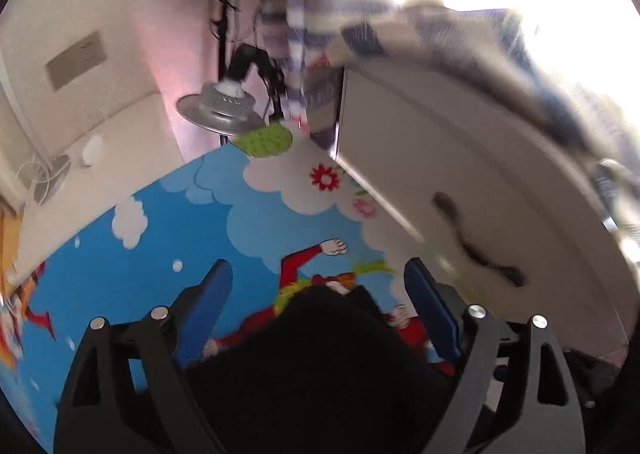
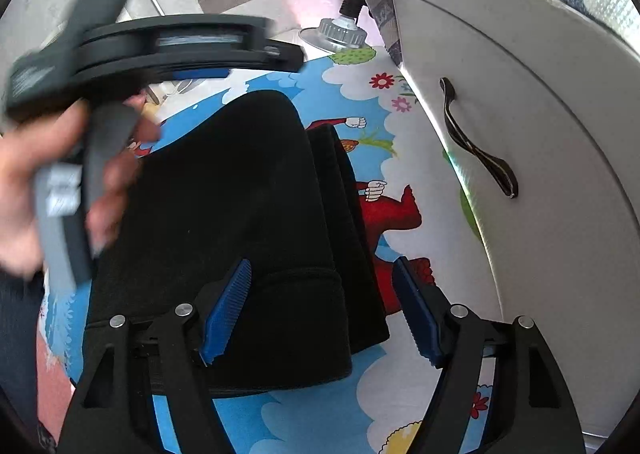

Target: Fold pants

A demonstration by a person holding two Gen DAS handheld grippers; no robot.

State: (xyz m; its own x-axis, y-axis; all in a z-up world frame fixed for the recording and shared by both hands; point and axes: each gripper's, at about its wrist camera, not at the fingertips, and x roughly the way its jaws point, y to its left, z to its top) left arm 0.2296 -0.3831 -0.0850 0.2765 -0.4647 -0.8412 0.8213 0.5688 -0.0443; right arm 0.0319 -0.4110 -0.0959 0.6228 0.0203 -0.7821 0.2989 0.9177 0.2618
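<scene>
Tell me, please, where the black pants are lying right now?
In the right wrist view the black pants lie folded on the cartoon-print mat, left of the white cabinet, under the open right gripper.

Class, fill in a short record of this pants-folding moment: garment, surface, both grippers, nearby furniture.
garment: black pants, lying folded in layers on the mat
surface: cartoon play mat, blue sky with clouds and flowers
left gripper: jaws open, above the pants' edge, gripping nothing
right gripper: jaws open, over the pants, gripping nothing
left hand: holding the left gripper's handle
furniture: white cabinet with a dark handle, to the right of the mat
</scene>
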